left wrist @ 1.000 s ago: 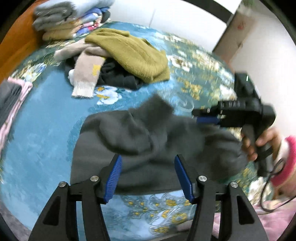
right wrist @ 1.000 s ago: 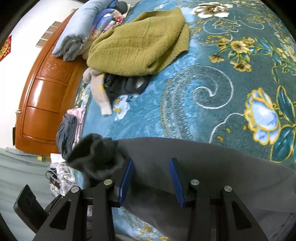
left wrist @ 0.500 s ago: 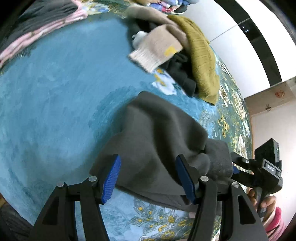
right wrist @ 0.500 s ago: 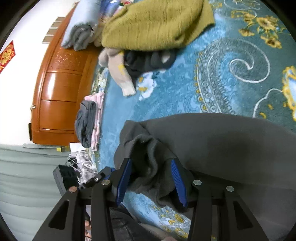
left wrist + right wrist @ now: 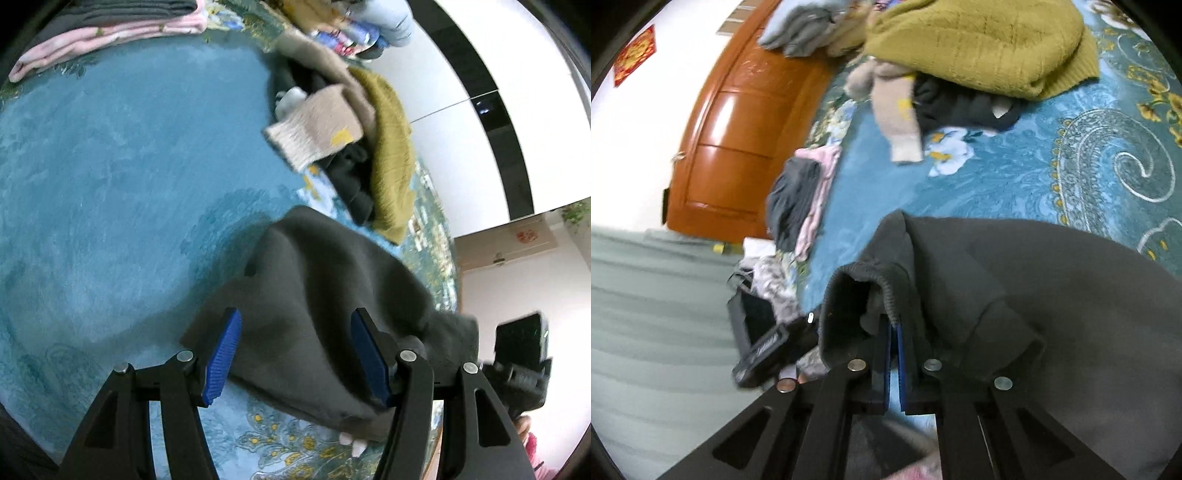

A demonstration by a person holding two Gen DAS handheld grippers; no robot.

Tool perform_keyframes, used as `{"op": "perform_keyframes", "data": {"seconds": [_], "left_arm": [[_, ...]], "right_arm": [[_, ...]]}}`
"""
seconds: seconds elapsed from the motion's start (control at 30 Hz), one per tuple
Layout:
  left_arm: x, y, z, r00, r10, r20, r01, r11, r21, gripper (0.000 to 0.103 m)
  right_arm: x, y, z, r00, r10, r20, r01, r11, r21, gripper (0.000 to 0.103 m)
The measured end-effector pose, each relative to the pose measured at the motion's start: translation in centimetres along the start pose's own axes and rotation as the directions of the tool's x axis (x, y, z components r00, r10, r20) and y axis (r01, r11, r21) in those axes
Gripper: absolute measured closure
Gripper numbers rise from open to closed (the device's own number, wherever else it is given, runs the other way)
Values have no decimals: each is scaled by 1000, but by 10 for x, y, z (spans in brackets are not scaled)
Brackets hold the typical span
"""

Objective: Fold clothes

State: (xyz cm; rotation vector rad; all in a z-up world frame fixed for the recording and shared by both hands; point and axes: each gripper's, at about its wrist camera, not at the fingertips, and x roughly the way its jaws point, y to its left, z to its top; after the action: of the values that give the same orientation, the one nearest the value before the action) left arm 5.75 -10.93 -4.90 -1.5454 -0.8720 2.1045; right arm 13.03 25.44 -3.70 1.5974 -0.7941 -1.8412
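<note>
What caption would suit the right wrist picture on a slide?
Right gripper pinches the ribbed cuff of a dark grey knit sweater lying on a teal floral bedspread.

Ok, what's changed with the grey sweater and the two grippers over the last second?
The right gripper was open a second ago and has now shut on the ribbed cuff of the grey sweater. The left gripper has stayed open over the sweater's body. The pile with the mustard sweater has not moved.

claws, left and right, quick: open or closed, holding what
Left claw: open, poised over the dark grey fleece garment, gripping nothing.
Right claw: closed on the garment's ribbed cuff.
</note>
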Motion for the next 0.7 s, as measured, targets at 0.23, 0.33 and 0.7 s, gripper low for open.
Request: {"op": "perform_keyframes", "data": {"seconds": [0.23,0.33,0.7], "left_arm": [[15,12,-3,995,54,-80,-58,997,-49,40],[15,14,-4,995,51,-82,-56,997,-61,40],[13,18,-5,996,42,-82,-49,995,-88,40]], "right_arm": [[32,-52,-24,984,-160,-80,167,982,90,100],[39,-57,-24,978,-182,-98,191,977,92,99],[20,-72,-31,984,-158,-82,169,973,155,54]]}}
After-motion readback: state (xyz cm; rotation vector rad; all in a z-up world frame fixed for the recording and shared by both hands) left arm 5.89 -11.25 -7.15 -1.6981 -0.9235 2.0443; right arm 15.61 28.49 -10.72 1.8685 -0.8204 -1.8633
